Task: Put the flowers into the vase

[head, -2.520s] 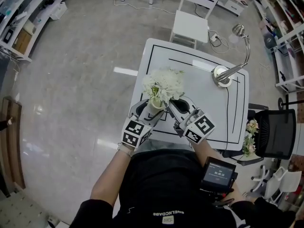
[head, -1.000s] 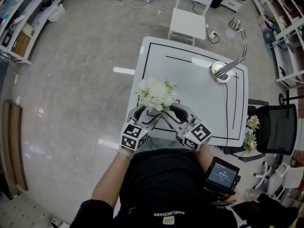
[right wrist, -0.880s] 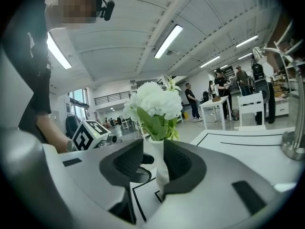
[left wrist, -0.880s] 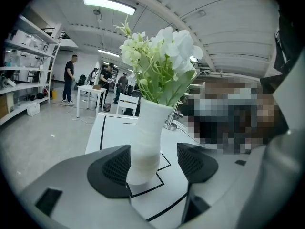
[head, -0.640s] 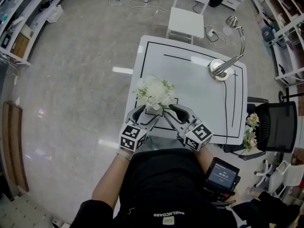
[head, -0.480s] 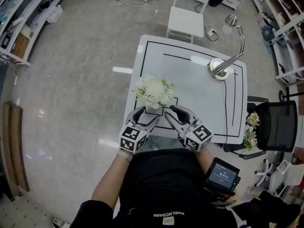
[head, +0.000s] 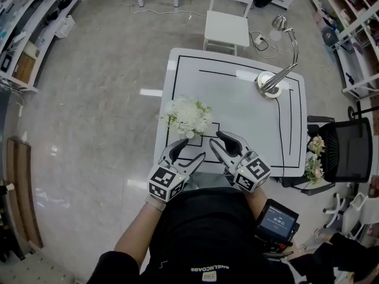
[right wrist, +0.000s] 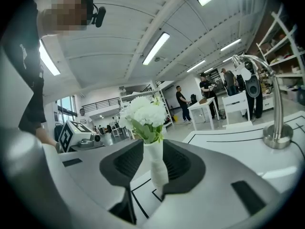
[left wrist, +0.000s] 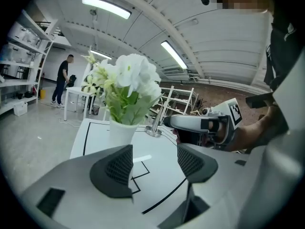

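Observation:
A white vase (head: 189,134) holding a bunch of white flowers (head: 187,115) stands upright near the front left of the white table (head: 251,120), on a black-lined square. My left gripper (head: 186,153) is just short of the vase, open and holding nothing. In the left gripper view the vase (left wrist: 121,130) and flowers (left wrist: 129,82) lie beyond the left gripper (left wrist: 155,162). My right gripper (head: 221,142) sits to the right of the vase, also open. In the right gripper view the vase (right wrist: 156,168) shows through the gap of the right gripper (right wrist: 153,162), apart from both jaws.
A silver desk lamp (head: 271,80) stands at the table's far right. Beyond the table is a white chair (head: 228,23). To the right, a black chair (head: 346,158) has another bunch of flowers (head: 312,158) beside it. Shelves line both sides of the room.
Both grippers have drawn back from the vase towards the person. The vase with its flowers stays standing on the table, free of both.

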A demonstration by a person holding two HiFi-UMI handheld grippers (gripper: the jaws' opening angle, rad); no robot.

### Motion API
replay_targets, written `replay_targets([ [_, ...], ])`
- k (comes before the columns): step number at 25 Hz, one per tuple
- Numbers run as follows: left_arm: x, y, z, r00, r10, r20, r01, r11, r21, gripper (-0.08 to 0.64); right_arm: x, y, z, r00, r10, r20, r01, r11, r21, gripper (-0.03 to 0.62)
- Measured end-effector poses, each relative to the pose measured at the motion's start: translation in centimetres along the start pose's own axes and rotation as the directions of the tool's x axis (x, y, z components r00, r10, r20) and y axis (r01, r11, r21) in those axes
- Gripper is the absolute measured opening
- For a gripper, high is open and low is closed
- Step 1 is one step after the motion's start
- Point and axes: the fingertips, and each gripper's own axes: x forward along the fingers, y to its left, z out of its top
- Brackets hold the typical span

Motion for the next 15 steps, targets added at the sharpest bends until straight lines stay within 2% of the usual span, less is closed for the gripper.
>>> replay_targets([
  [5, 0.8, -4.0, 3.5, 0.991, -0.122, 0.049, 0.119, 0.991, 0.052, 0.276, -2.3, -0.6, 4.0, 0.994, -0.052, 0.095, 0.052, 0.999, -0.003, 0.117],
  [9, 1.3, -7.4, 7.0, 0.968, -0.233, 0.093, 0.226, 0.971, 0.085, 0.202, -4.4, -1.2, 7.7, 0.982, -0.083, 0.171, 0.091, 0.995, -0.038, 0.117],
  [15, 1.8, -10.2, 12.6, 0.929, -0.333, 0.165, 0.309, 0.939, 0.153, 0.113, -6.8, -1.5, 12.9, 0.962, -0.117, 0.248, 0.144, 0.985, -0.097, 0.109],
])
